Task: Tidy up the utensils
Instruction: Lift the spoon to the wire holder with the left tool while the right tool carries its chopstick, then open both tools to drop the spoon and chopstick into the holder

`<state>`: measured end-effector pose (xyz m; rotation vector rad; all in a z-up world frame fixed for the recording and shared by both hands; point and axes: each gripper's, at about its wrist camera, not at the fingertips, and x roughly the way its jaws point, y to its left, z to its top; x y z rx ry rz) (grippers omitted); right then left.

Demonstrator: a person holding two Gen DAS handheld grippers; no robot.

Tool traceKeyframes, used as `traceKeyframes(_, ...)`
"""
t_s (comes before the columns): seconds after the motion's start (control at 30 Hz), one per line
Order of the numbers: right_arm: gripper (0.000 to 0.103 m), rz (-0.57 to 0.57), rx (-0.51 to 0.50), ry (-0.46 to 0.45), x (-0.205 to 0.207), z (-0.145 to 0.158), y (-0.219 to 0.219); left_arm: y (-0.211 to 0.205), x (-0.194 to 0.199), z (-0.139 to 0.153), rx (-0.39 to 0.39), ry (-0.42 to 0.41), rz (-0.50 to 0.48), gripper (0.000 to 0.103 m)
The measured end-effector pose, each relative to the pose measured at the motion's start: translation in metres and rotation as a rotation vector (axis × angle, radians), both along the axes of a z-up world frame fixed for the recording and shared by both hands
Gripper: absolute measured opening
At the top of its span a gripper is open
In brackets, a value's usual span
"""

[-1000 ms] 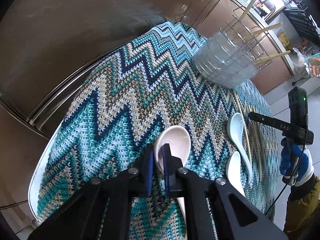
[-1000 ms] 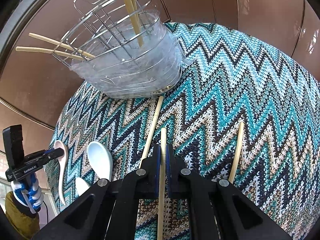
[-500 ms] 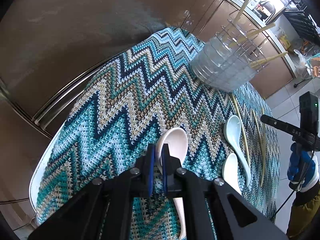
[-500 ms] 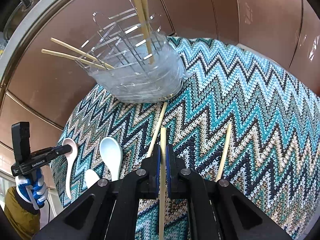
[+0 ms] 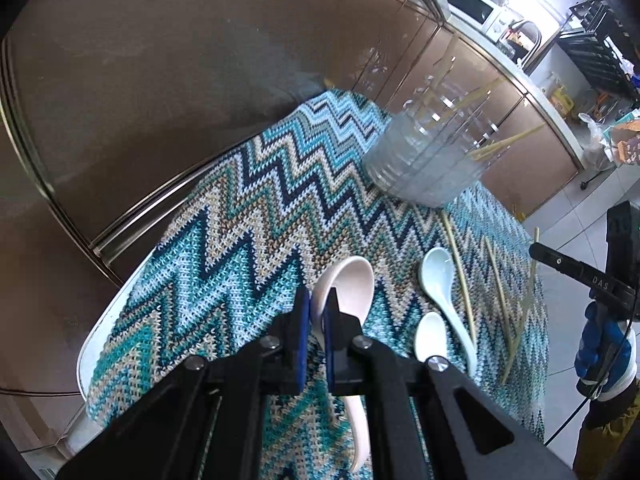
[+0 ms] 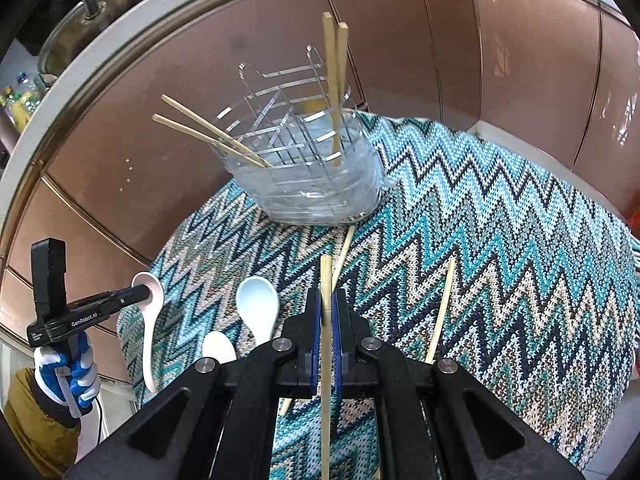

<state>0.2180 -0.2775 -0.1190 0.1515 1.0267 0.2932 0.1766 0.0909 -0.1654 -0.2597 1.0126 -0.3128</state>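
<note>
While two spoons (image 5: 438,276) and loose chopsticks (image 5: 460,276) lie lower right, my left tongs (image 5: 316,316) clamp a spoon (image 5: 352,280), right tongs (image 6: 327,312) a chopstick (image 6: 326,280).

Chopstick (image 6: 326,320) clamped in right tool (image 6: 327,312)

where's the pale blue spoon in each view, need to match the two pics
Left wrist view: the pale blue spoon lies right of centre on the zigzag cloth, bowl end up, just left of a loose chopstick.
Right wrist view: the same spoon sits lower left of centre, beside the smaller white spoon.
Shared landmark: the clear utensil holder with chopsticks standing in it.
</note>
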Motion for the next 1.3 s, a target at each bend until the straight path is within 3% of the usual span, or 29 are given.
traceKeyframes(0.2, 0.005, 0.017, 0.012, -0.079, -0.017, 0.042, 0.0, -0.003, -0.013, 0.034, -0.017, -0.076, 0.0, 0.006)
traceKeyframes(0.43, 0.005, 0.072, 0.067, -0.265, -0.035, 0.109, 0.007, -0.014, -0.02, 0.098, -0.102, -0.224, -0.017, 0.006)
traceKeyframes(0.6, 0.005, 0.091, 0.131, -0.425, -0.03, 0.155, 0.011, -0.034, -0.009, 0.154, -0.166, -0.358, -0.035, 0.006)
traceKeyframes(0.77, 0.005, 0.078, 0.135, -0.597, -0.02, 0.187, 0.016, -0.067, 0.014, 0.195, -0.123, -0.553, 0.019, 0.006)
traceKeyframes(0.9, 0.005, 0.025, 0.121, -0.715, 0.002, 0.192, 0.022, -0.096, 0.035, 0.203, -0.063, -0.681, 0.099, 0.006)
traceKeyframes(1.07, 0.005, -0.027, 0.07, -0.793, 0.045, 0.168, 0.026, -0.128, 0.069, 0.187, 0.048, -0.792, 0.208, 0.006)
traceKeyframes(1.3, 0.005, -0.065, -0.001, -0.818, 0.082, 0.127, 0.033, -0.149, 0.106, 0.139, 0.107, -0.793, 0.251, 0.006)
